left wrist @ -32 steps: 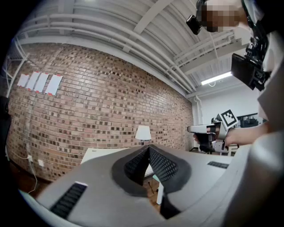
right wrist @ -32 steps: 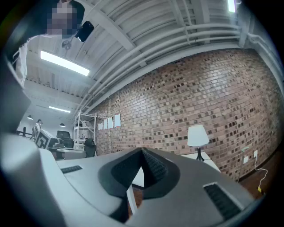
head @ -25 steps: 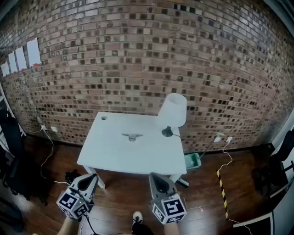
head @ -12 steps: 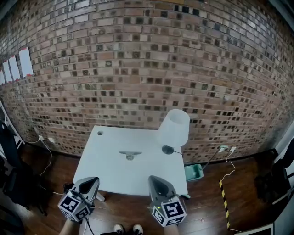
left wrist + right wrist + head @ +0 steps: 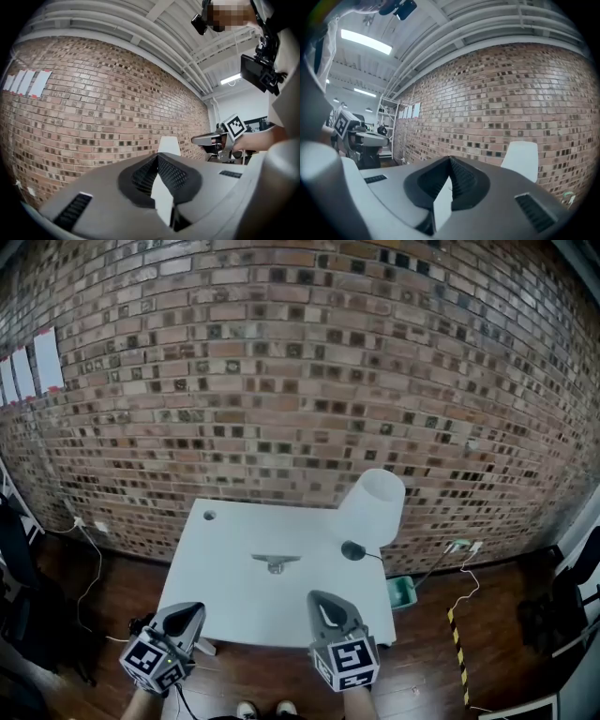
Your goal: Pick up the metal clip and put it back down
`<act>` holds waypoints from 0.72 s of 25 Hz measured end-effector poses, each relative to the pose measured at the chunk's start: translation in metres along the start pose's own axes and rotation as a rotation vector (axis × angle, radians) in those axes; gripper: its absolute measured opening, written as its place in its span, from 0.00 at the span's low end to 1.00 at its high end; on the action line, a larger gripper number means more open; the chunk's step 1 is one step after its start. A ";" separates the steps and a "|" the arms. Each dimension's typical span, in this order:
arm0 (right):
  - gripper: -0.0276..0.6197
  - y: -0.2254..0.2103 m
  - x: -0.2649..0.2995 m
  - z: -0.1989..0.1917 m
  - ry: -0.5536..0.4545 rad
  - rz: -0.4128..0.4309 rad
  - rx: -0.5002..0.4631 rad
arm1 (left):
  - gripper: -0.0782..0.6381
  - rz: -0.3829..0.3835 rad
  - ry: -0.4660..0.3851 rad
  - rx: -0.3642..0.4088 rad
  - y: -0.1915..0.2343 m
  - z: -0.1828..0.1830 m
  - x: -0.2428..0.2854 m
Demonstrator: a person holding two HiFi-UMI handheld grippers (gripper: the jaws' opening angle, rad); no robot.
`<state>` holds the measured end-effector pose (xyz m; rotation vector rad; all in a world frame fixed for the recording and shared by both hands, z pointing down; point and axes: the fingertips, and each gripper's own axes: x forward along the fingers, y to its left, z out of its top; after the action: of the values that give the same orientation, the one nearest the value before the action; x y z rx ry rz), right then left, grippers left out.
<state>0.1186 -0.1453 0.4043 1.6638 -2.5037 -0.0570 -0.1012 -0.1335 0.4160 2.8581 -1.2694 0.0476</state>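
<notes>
A small metal clip lies flat near the middle of the white table. Both grippers hang in front of the table's near edge, well short of the clip. My left gripper is low on the left and my right gripper low on the right. Each points toward the table with its jaws together and nothing between them. The left gripper view shows the jaws of the left gripper meeting at the tip. The right gripper looks the same in its own view. Neither gripper view shows the clip.
A white lamp with a dark base stands at the table's right back corner. A cable hole marks the left back corner. A brick wall rises behind. A green tray, cables and striped tape lie on the wooden floor.
The table and clip have slid lower in the head view and look nearer, as the person has come closer. Both grippers keep their places at the bottom and stay shut.
</notes>
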 end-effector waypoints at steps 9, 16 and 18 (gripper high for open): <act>0.14 0.006 0.095 -0.044 0.223 0.076 -0.359 | 0.13 -0.018 0.034 -0.039 0.031 -0.031 0.003; 0.28 0.006 0.188 -0.130 0.440 0.218 -0.619 | 0.13 0.009 0.111 -0.124 0.046 -0.047 0.040; 0.29 -0.002 0.210 -0.160 0.489 0.235 -0.733 | 0.13 0.025 0.133 -0.130 0.053 -0.055 0.055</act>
<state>0.0613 -0.3325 0.5813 0.9429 -1.9393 -0.4273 -0.1051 -0.2085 0.4725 2.6808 -1.2350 0.1479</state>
